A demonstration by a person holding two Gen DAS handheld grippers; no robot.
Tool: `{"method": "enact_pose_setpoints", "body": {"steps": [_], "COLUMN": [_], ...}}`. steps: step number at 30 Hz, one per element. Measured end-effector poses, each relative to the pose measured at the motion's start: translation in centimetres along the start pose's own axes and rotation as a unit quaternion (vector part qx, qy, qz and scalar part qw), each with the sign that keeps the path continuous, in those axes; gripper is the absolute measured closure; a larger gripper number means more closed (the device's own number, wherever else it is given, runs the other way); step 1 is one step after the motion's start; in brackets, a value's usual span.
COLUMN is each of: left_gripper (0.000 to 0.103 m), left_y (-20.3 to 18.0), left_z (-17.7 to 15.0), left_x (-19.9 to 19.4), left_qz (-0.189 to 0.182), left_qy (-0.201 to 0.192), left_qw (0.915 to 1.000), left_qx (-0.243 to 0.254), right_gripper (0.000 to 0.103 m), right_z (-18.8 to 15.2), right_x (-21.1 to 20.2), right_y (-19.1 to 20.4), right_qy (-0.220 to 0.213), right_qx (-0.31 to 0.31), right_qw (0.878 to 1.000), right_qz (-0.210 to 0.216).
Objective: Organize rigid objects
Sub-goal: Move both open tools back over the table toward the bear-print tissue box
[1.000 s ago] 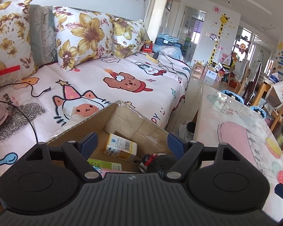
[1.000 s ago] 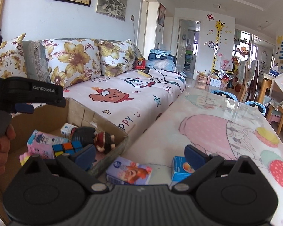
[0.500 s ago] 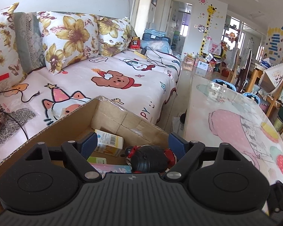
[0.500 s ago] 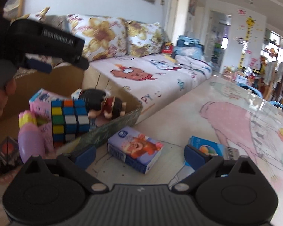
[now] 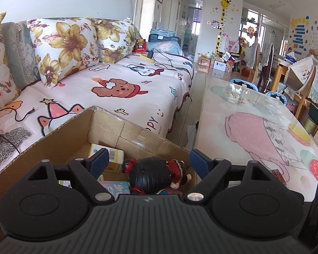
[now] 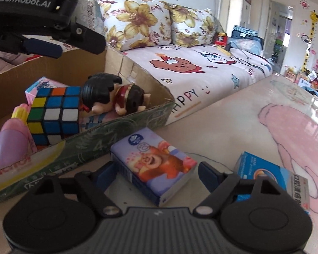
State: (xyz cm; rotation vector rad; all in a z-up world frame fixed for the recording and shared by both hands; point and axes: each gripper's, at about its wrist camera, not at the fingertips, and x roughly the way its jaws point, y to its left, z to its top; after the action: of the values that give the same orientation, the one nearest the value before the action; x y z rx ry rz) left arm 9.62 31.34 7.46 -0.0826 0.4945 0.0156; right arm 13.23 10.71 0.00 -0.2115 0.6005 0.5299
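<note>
A cardboard box at the table's left edge holds a Rubik's cube, a black-haired doll, a pink carton and a purple toy. My left gripper is open and empty above the box, over the doll; it shows from the side in the right wrist view. My right gripper is open low over the table, its fingers on either side of a purple cartoon carton without touching. A blue carton lies to its right.
A small yellow-white carton lies deep in the box. A sofa with a cartoon sheet and flowered cushions runs behind the box. The glass-topped table stretches away to the right, with chairs and clutter beyond.
My right gripper has dropped and moved forward so its fingers now flank the purple carton. My left gripper has drifted slightly back over the box, still open.
</note>
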Motion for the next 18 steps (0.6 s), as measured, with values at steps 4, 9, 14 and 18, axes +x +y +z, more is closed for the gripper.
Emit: {"method": "enact_pose_setpoints", "body": {"steps": [4, 9, 14, 18], "left_gripper": [0.000, 0.000, 0.000, 0.000], "left_y": [-0.2, -0.8, -1.6, -2.4], "left_z": [-0.1, -0.2, -0.4, -0.8], "left_x": [0.1, 0.3, 0.3, 0.3], "left_qz": [-0.003, -0.010, -0.022, -0.034], "left_qy": [0.003, 0.005, 0.006, 0.009], "left_qw": [1.0000, 0.9996, 0.9985, 0.9968], "left_qx": [0.007, 0.026, 0.050, 0.072], "right_gripper": [0.038, 0.047, 0.050, 0.050], "right_z": [-0.3, -1.3, -2.4, -3.5], "right_x": [-0.7, -2.0, -3.3, -4.7], "right_y": [0.3, 1.1, 1.8, 2.0], "right_qy": [-0.005, -0.011, -0.020, -0.021], "right_qx": [-0.012, -0.004, 0.006, 0.018], "right_qw": [1.000, 1.000, 0.999, 0.998], "right_qz": [0.001, -0.014, -0.034, -0.060]}}
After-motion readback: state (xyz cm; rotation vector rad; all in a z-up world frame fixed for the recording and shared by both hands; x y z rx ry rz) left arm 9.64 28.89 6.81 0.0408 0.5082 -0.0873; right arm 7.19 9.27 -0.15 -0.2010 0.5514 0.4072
